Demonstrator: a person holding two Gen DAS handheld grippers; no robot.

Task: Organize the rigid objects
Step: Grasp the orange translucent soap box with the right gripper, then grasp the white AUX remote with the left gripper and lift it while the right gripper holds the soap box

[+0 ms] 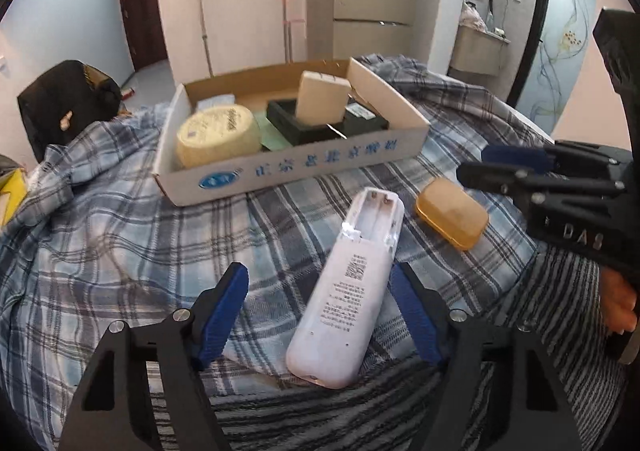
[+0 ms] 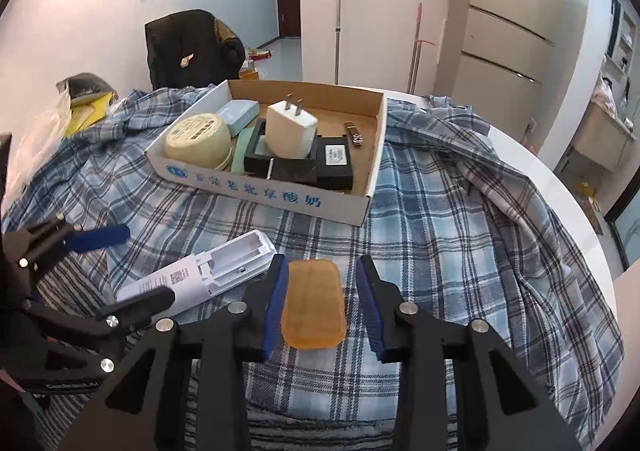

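Both grippers straddle their picks, left gripper (image 1: 318, 309) open around the white remote (image 1: 348, 287), right gripper (image 2: 322, 307) open around the amber case (image 2: 313, 303); next, squeeze and carry to the far cardboard tray (image 2: 280, 199).

Small print on the white remote (image 1: 348, 291), too blurred to read

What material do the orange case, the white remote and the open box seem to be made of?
Orange case: probably translucent plastic, slightly frosted, since light passes through it dimly. White remote: hard, smooth plastic with a faint sheen and a moulded, empty battery bay. Open box: cardboard, with a printed white outside, a raw brown inside and folded edges.
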